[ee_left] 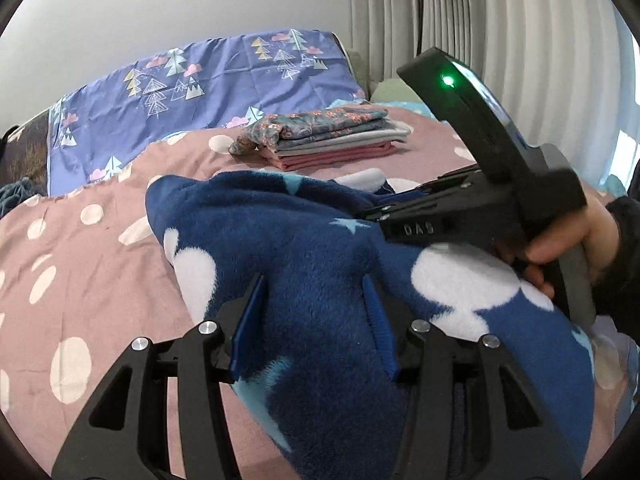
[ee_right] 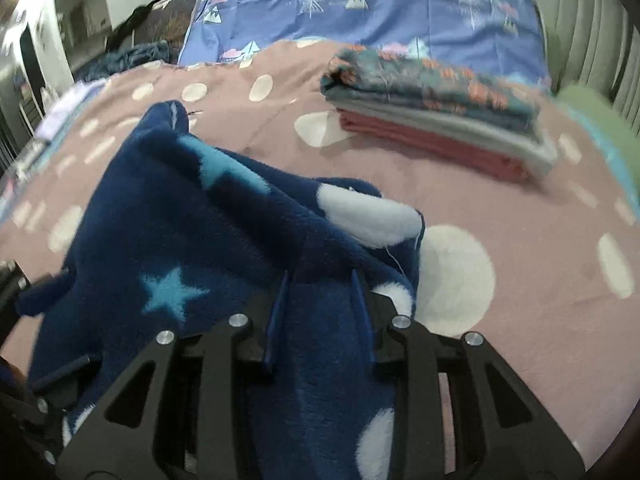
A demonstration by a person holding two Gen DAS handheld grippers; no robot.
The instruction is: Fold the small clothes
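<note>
The navy fleece garment (ee_left: 312, 264), patterned with white blobs and pale blue stars, lies bunched on the pink bedspread (ee_left: 92, 264) and fills the lower centre of both wrist views. In the left wrist view its long axis runs from the lower right of the frame up toward a rounded end at centre left; in the right wrist view it rises from the bottom centre to a pointed corner at upper left, with a white-lined edge turned up at centre right. The left gripper (ee_left: 316, 320) has its blue fingers part-way apart with a thick fold of the fleece filling the gap, pads pressed into the pile on both sides. The right gripper (ee_right: 320, 312) stands narrower, its fingers likewise closed against a ridge of the fleece; in the left wrist view it enters from the right, held by a hand (ee_left: 560, 248), with a green light on its body. The bedspread is dusty pink with white dots. A stack of folded clothes (ee_left: 324, 136), floral on top, then grey, then pink, sits beyond the garment. Behind it stands a purple pillow (ee_left: 200, 92) printed with trees, then a white wall and, at upper right, pleated curtains (ee_left: 480, 40).
</note>
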